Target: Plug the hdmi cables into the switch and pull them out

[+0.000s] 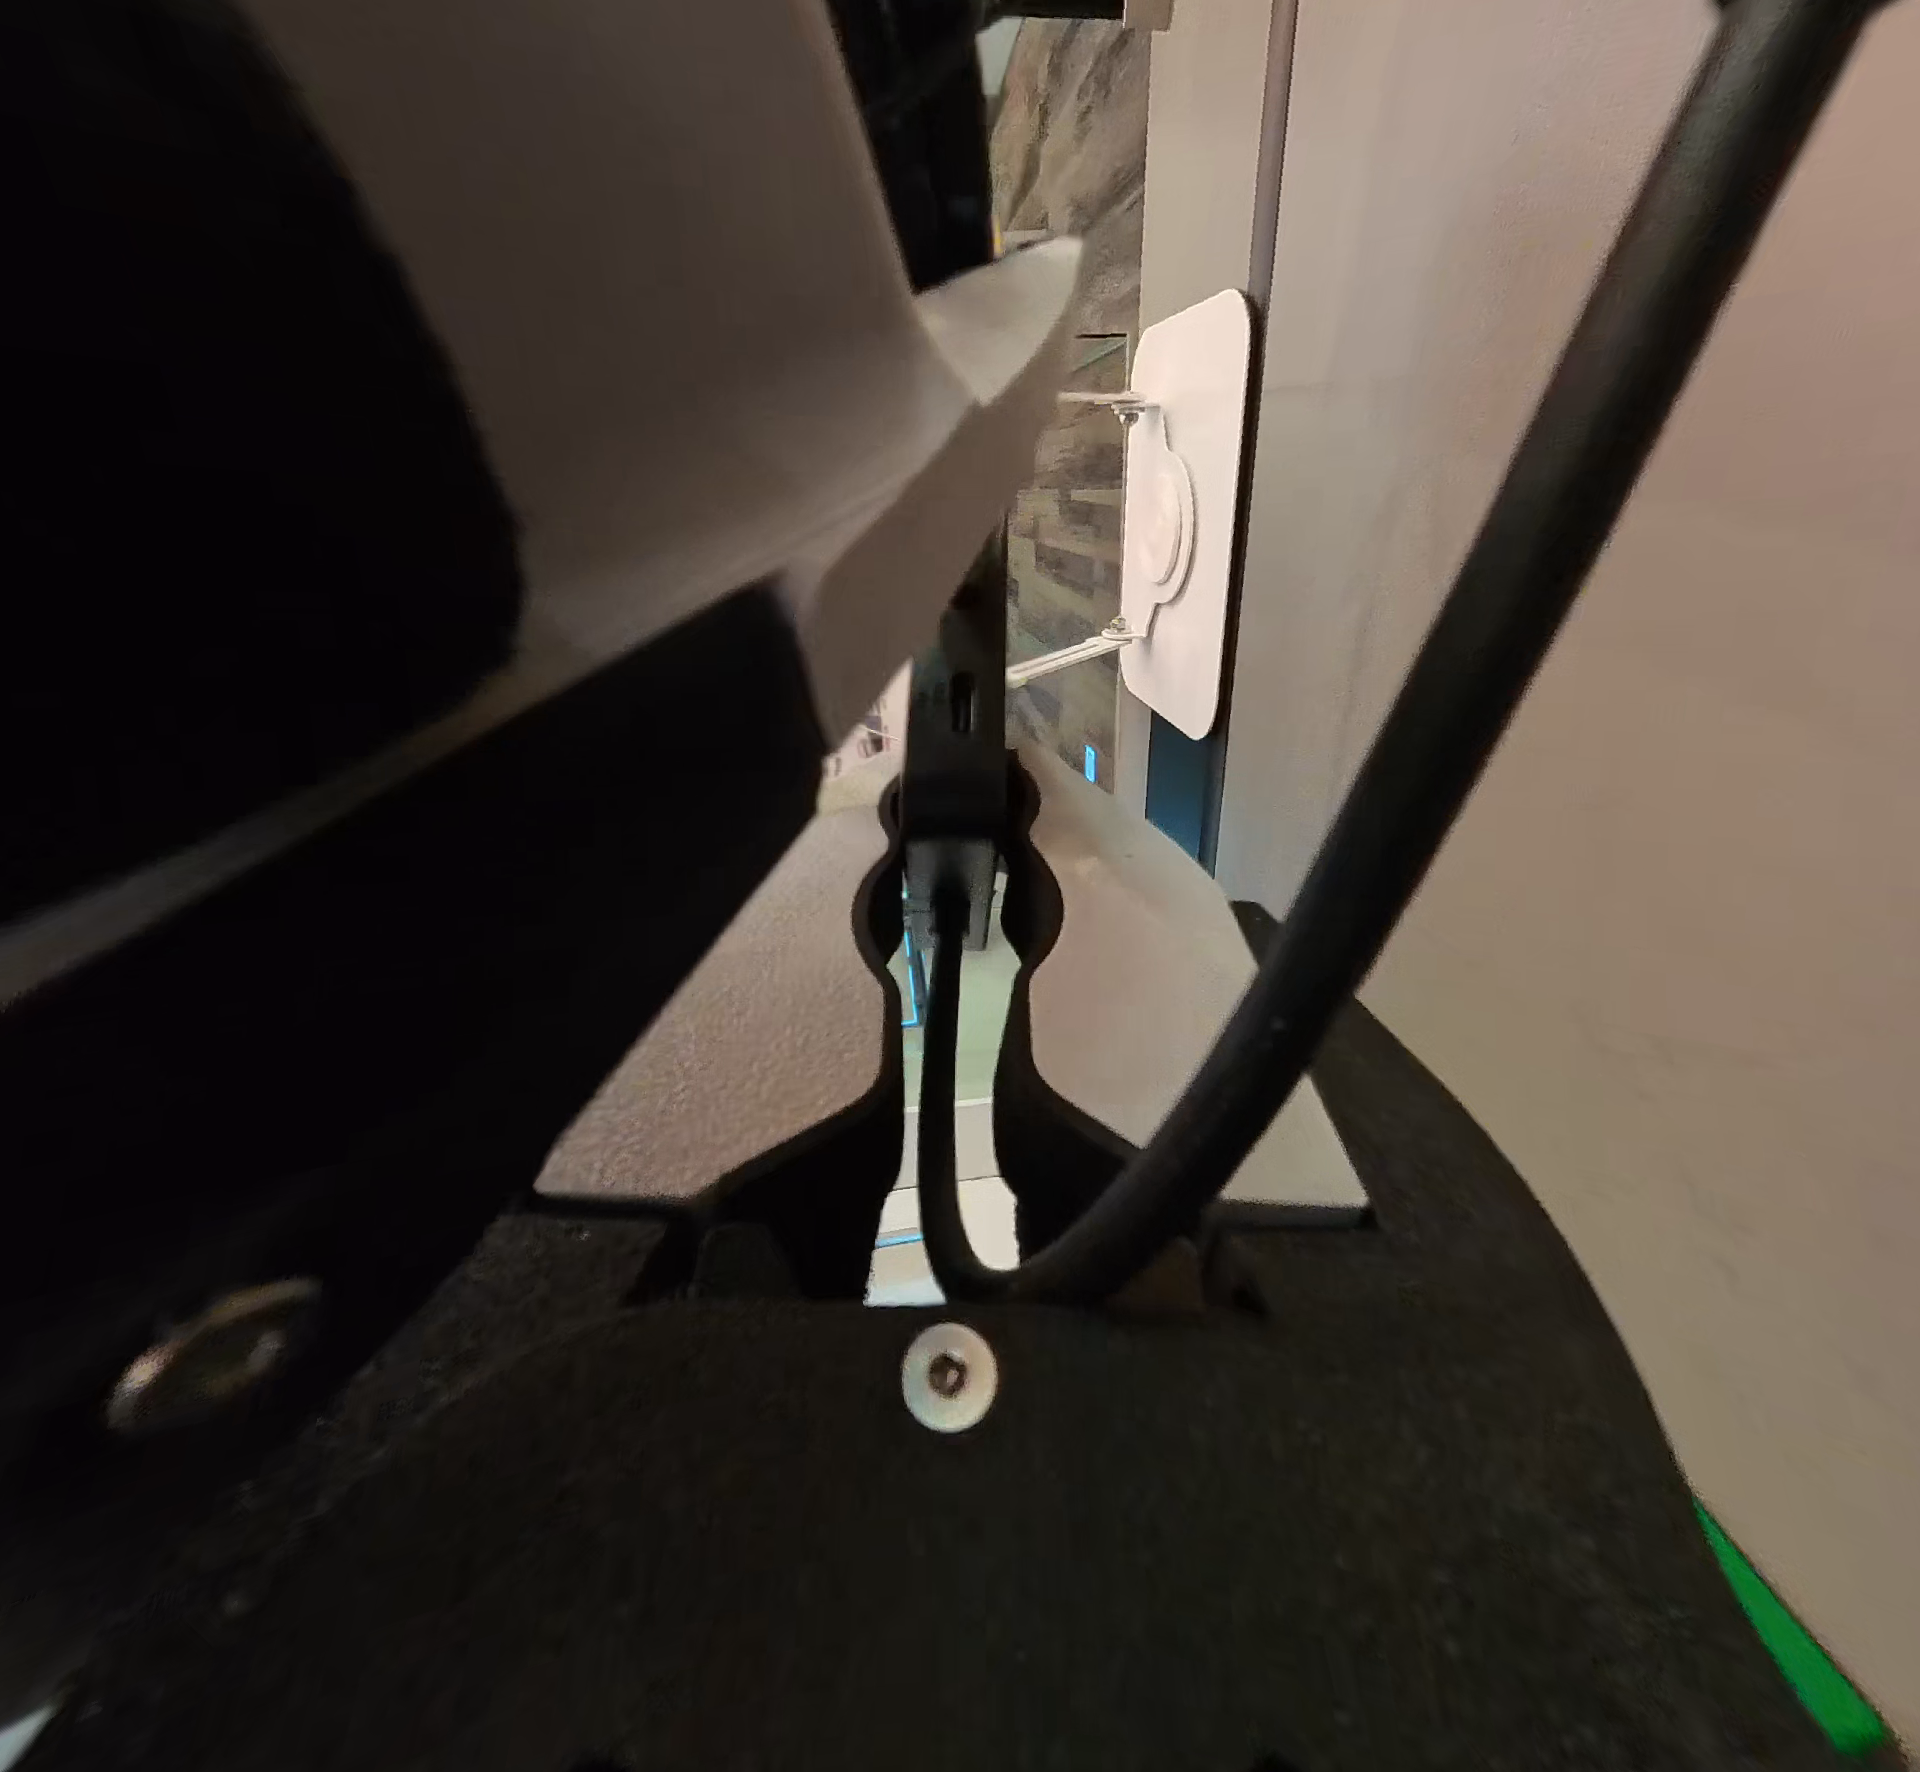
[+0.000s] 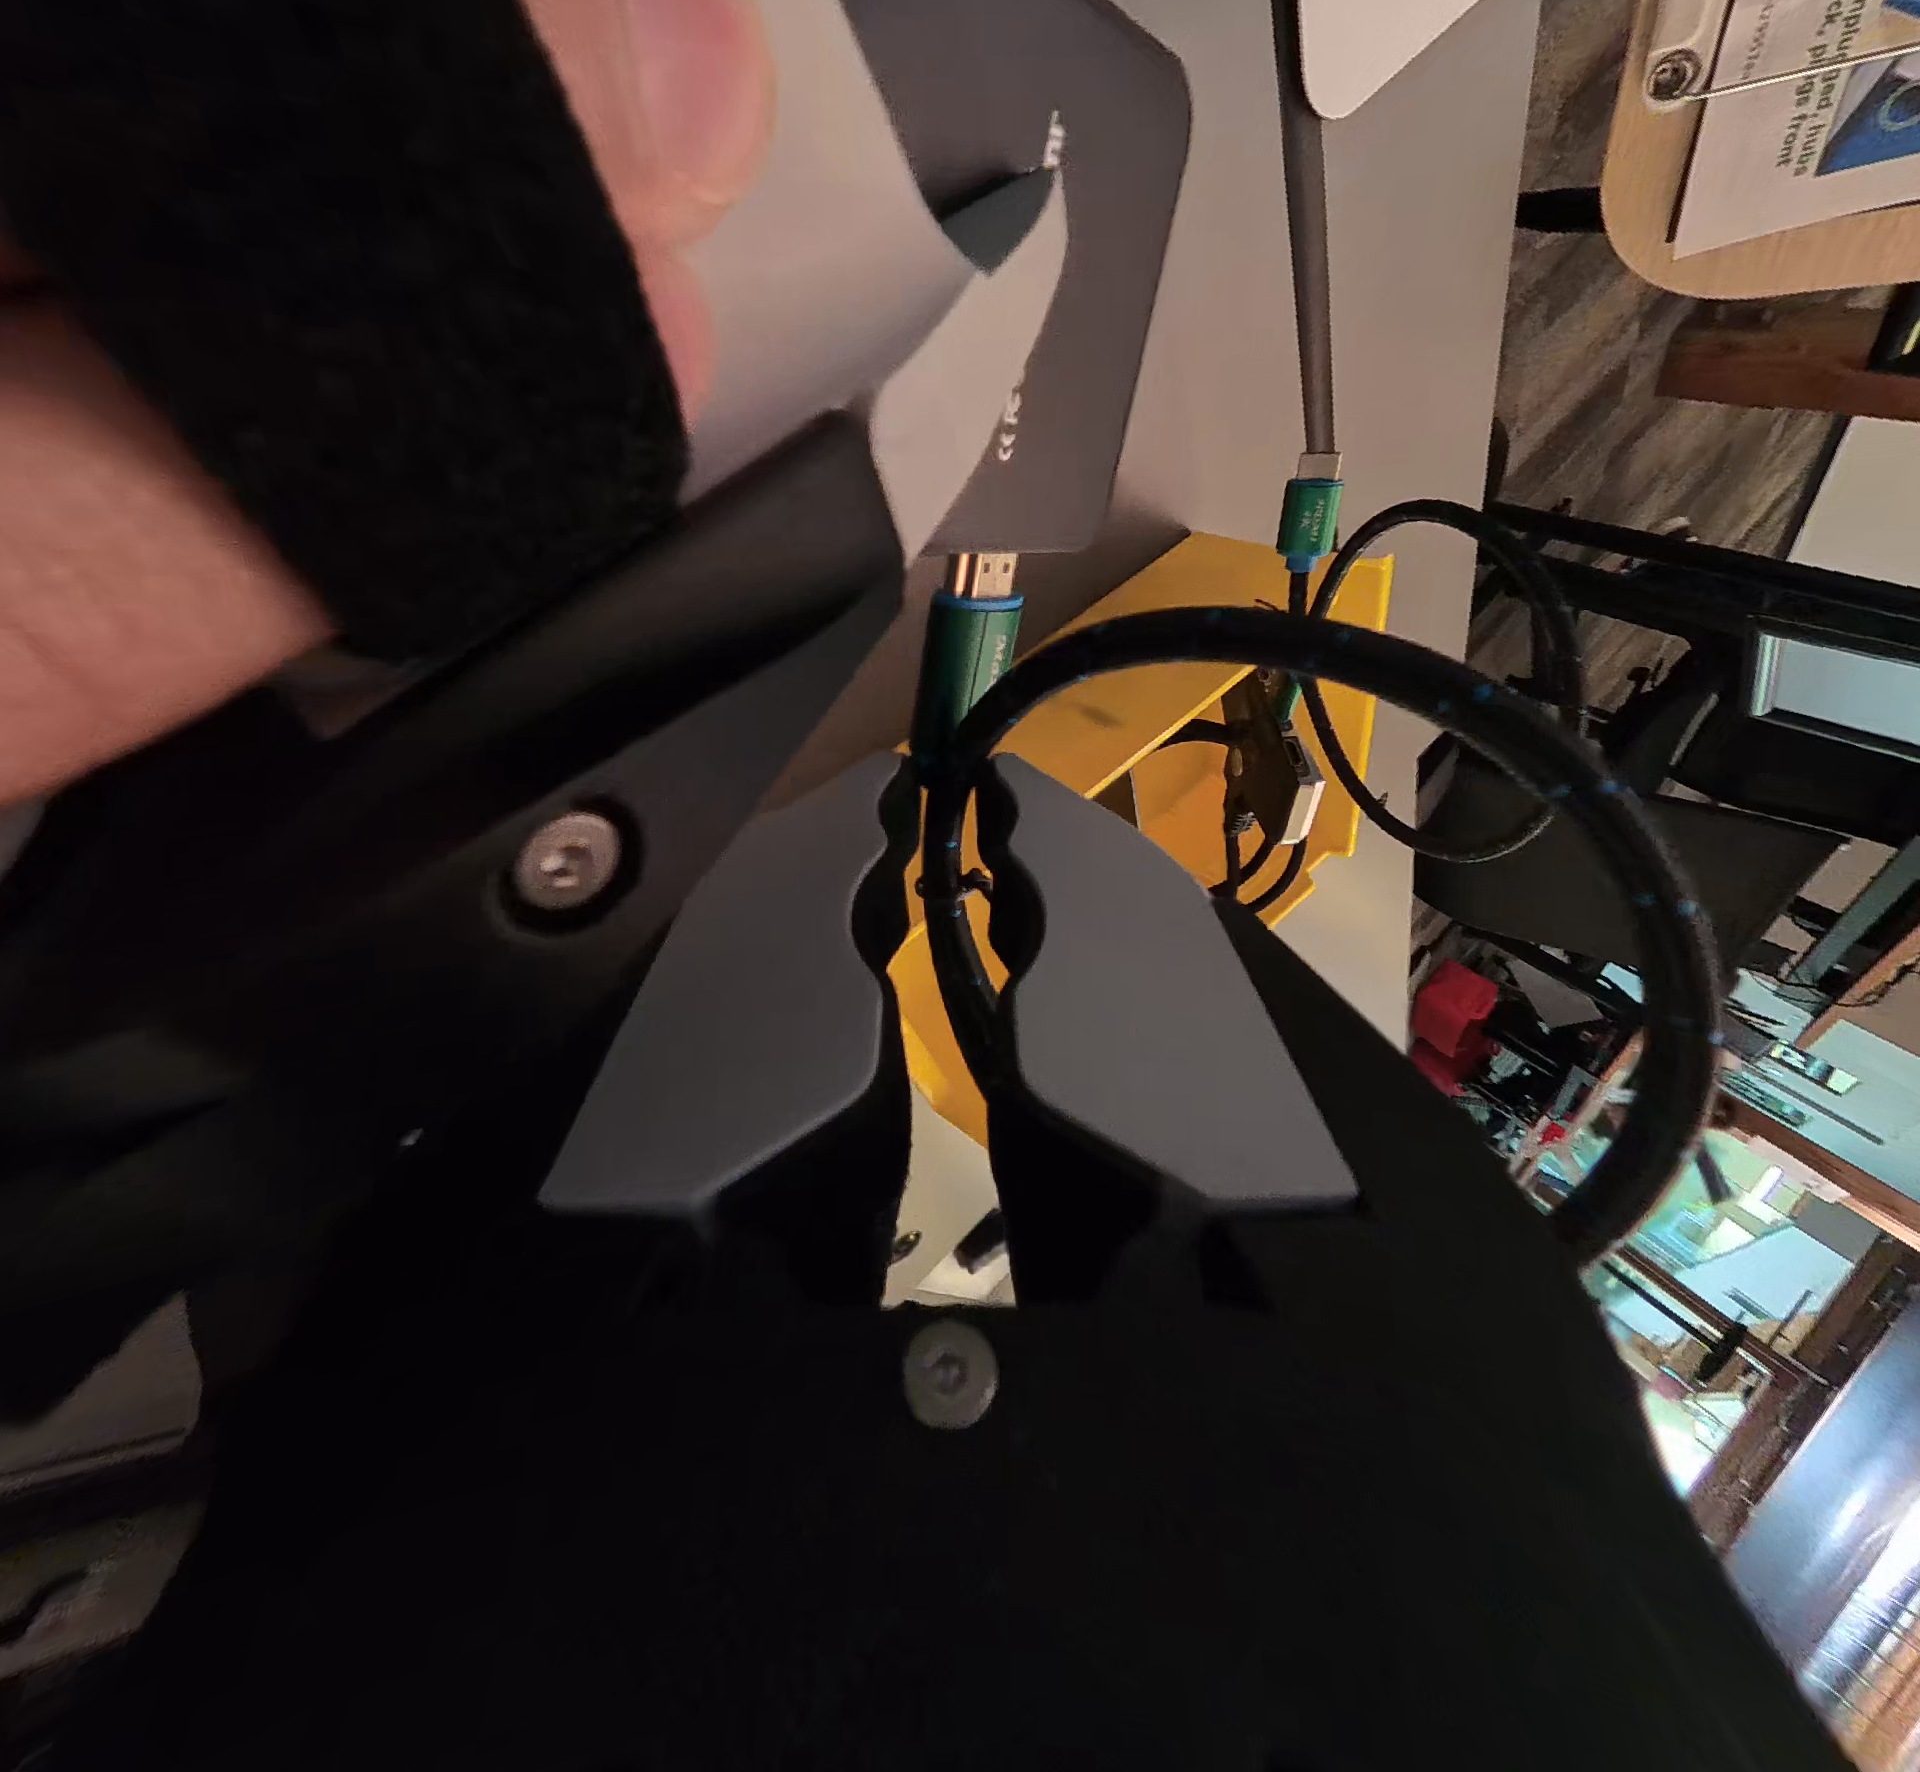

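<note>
Right gripper clamps the green HDMI plug, pointing lengthwise into the switch; left gripper pinches the switch's end; yellow bin holds cables

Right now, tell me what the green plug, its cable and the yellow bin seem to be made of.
Green plug: looks like metal with a satin green shell, its bare tip shiny and gold-toned. Cable: woven fabric braid, black with blue flecks, matte. Yellow bin: probably moulded plastic, smooth with a slight sheen.

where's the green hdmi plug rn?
Right wrist view, centre: the green HDMI plug sits at the right tool tips, its gold tip at the edge of the dark grey switch, left of the yellow bin.
</note>
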